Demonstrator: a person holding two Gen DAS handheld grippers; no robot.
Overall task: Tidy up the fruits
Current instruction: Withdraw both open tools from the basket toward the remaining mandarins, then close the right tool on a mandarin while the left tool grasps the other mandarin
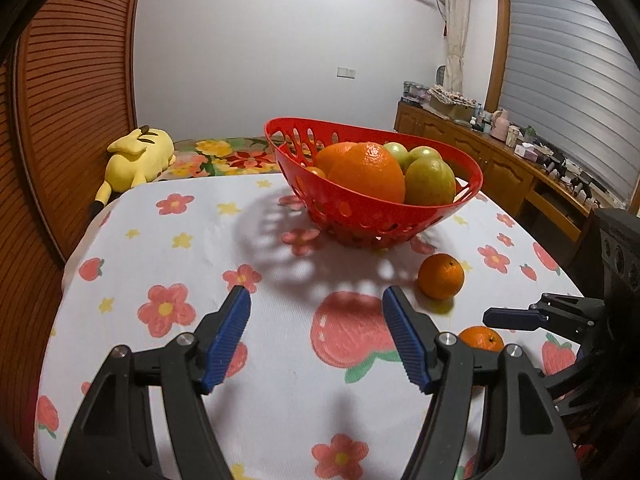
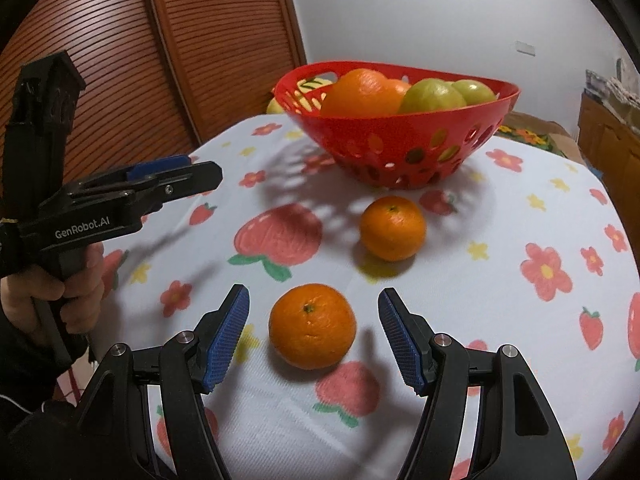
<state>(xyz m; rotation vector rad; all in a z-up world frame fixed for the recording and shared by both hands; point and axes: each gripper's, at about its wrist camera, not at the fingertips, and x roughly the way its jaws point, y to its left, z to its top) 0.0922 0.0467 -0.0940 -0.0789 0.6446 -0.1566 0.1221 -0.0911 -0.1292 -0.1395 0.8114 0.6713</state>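
Observation:
A red perforated basket (image 1: 380, 216) (image 2: 400, 140) stands at the back of the table, holding oranges (image 1: 368, 176) and green fruits (image 1: 430, 180). Two mandarins lie loose on the flowered cloth. The farther mandarin (image 1: 441, 276) (image 2: 393, 227) sits just in front of the basket. The nearer mandarin (image 2: 312, 326) (image 1: 482, 338) lies between the fingers of my right gripper (image 2: 313, 292), which is open, with a gap on each side of the fruit. My left gripper (image 1: 316, 296) (image 2: 180, 172) hangs open over bare cloth to the left of both mandarins, with nothing in it.
A hand (image 2: 48, 296) holds the left gripper's handle. Behind the table's left end a yellow plush toy (image 1: 136, 158) lies on a flowered bed. Wooden louvred doors (image 2: 220, 40) stand on the left. A cluttered wooden sideboard (image 1: 500, 152) runs along the right.

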